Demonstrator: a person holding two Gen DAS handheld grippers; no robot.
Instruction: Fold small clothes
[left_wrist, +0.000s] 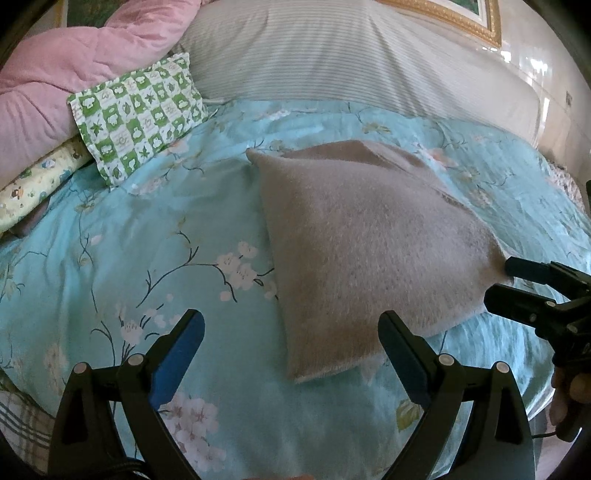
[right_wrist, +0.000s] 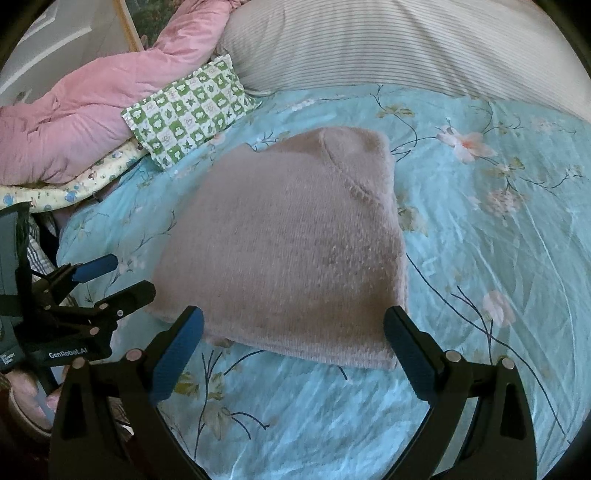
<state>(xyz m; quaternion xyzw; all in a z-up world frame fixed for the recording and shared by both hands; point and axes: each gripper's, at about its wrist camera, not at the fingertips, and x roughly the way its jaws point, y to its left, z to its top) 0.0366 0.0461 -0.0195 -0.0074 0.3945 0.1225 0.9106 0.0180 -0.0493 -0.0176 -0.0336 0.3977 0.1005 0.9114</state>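
Folded pink knit garment (right_wrist: 288, 251) lies flat on the floral bedsheet (right_wrist: 480, 258) — just ahead of both claws. Your left gripper (left_wrist: 291, 339) and right gripper (right_wrist: 293, 338) gape wide, empty, each beside its near edge.

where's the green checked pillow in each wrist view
Left wrist: green checked pillow sits upper left, against the pink quilt.
Right wrist: green checked pillow sits upper left of centre, just beyond the folded beige sweater.
Shared landmark: the beige sweater on the blue floral sheet.
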